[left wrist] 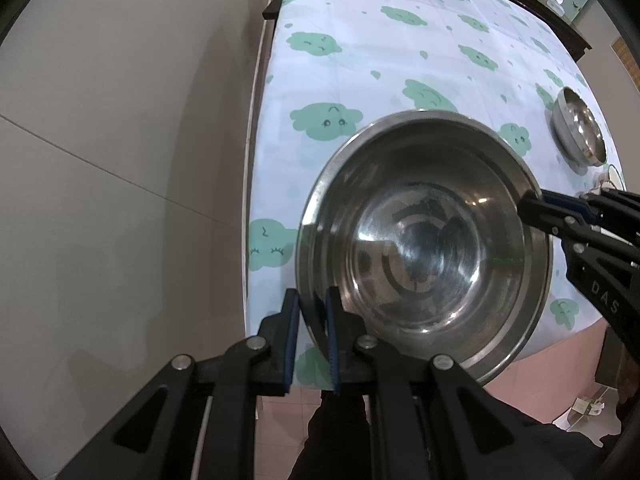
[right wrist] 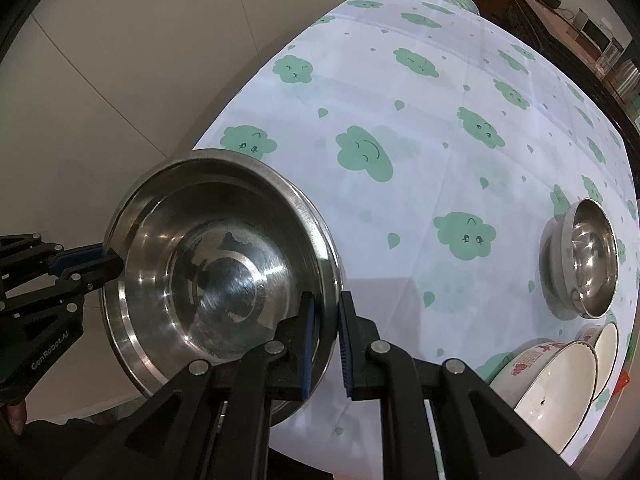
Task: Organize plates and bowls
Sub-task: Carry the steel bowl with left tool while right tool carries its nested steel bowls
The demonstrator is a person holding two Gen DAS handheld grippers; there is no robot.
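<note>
A large steel bowl (left wrist: 424, 240) (right wrist: 216, 272) hangs upright over the near left part of the table, held at two sides of its rim. My left gripper (left wrist: 312, 320) is shut on the rim's near edge, one pad inside and one outside. My right gripper (right wrist: 326, 320) is shut on the opposite side of the rim in the same way. Each gripper shows in the other's view, the right gripper (left wrist: 532, 208) at the bowl's right and the left gripper (right wrist: 108, 264) at its left. A smaller steel bowl (left wrist: 580, 128) (right wrist: 588, 256) sits on the table to the right.
The table (right wrist: 400, 92) wears a white cloth with green cloud faces. White ceramic bowls (right wrist: 556, 384) stand at its near right corner. A pale wall (left wrist: 120, 160) runs close along the table's left edge. Dark furniture with appliances (right wrist: 560, 20) lies beyond the far side.
</note>
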